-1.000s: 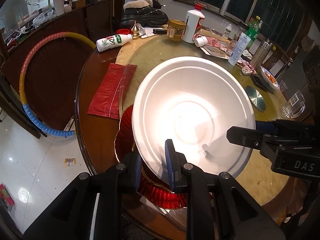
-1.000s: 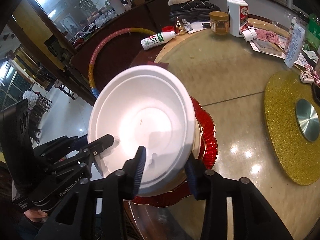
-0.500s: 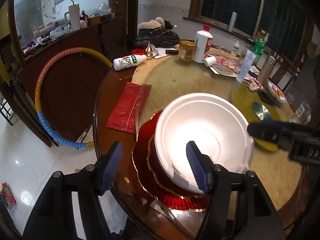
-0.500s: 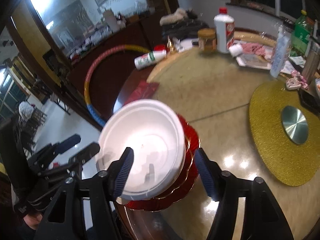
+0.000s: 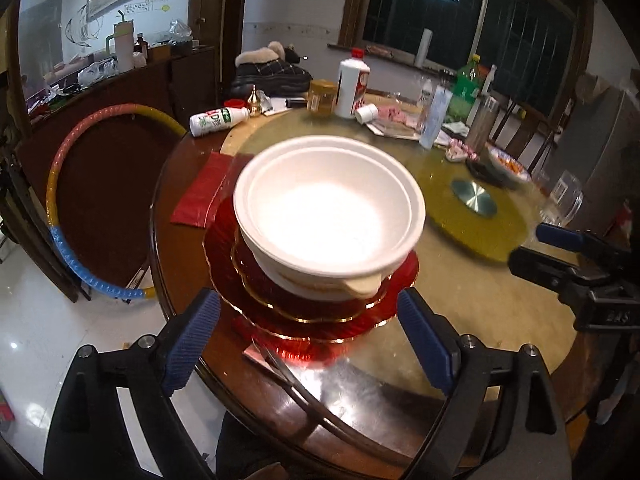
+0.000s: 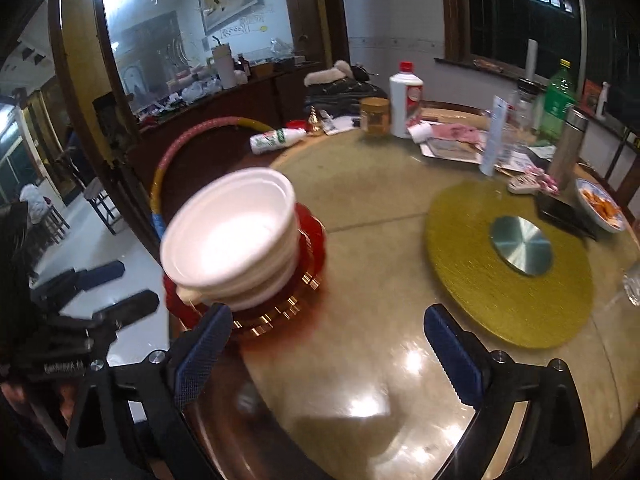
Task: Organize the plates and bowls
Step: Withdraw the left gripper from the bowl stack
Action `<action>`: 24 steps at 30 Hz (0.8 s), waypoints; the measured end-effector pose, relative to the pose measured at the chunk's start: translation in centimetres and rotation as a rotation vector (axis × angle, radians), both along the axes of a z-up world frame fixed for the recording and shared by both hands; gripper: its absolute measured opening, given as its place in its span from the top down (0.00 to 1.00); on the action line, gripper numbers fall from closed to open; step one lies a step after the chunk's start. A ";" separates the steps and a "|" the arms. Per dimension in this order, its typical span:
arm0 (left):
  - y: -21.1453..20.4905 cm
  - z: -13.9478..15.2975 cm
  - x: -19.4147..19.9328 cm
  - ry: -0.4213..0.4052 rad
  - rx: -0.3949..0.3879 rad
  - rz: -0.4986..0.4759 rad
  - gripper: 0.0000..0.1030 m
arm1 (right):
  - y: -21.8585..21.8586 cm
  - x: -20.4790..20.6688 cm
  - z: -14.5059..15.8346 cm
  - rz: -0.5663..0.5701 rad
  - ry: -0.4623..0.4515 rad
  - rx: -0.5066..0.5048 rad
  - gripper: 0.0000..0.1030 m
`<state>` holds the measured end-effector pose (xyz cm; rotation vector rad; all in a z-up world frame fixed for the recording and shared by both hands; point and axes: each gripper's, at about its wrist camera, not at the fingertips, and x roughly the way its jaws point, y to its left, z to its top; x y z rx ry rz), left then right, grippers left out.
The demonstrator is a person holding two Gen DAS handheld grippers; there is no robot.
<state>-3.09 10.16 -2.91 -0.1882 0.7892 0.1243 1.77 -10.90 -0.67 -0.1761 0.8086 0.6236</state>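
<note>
Bowls [image 5: 330, 216] sit nested, white, atop the red plates [image 5: 312, 312] at the table's [image 6: 380, 360] near edge; we judge stacking done. Our left gripper [image 5: 308, 340] and right gripper [image 6: 326, 350] hold nothing, jaws opening. Clutter beyond the stack remains.

Dim indoor light; overhead lamp glare overexposes the white bowl [image 5: 328, 216] and glints off the glossy bench [image 6: 400, 380]. Motion blur throughout; fisheye edges curve and darken.
</note>
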 end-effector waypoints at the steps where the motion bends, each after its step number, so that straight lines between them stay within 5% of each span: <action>1: -0.3 -0.2 0.1 0.010 0.006 -0.008 0.12 | -0.3 -0.2 -0.3 0.001 -0.005 -0.014 0.04; 4: -1.3 -0.2 0.1 0.009 0.035 -0.016 0.11 | -0.3 -1.1 -1.0 0.024 -0.023 -0.063 0.04; 6: -1.8 -0.3 0.1 0.018 0.057 -0.015 0.00 | 0.1 -1.9 -1.3 0.055 -0.037 -0.083 0.04; 24: -0.9 -0.7 0.8 -0.014 0.074 0.031 0.00 | 2.5 -3.5 -1.5 0.129 -0.071 -0.124 0.03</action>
